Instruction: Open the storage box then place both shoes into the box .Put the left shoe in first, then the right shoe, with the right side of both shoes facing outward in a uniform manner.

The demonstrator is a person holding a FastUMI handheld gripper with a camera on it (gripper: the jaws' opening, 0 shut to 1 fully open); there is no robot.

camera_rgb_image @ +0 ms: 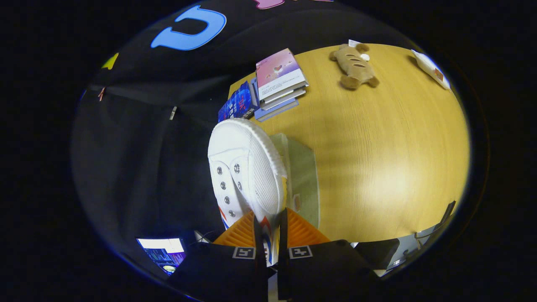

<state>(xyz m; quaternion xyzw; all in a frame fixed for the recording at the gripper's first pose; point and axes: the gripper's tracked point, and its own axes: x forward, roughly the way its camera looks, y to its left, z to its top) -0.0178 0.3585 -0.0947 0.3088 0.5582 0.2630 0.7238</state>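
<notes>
One white shoe (245, 172) is hanging clamped between the hand-held gripper (270, 228) fingers, over the worktop (377, 159) edge; keeping it level should aid placing into the box.

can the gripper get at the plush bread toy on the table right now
Probably not: the gripper is shut on the white shoe, whose body juts out ahead of the fingers. The plush toy lies well beyond, across open table.

The handheld two-finger gripper (270, 226) has ridged wedge-shaped fingers (241, 233) on blocky black mounts, each bearing a square black-and-white marker.
</notes>
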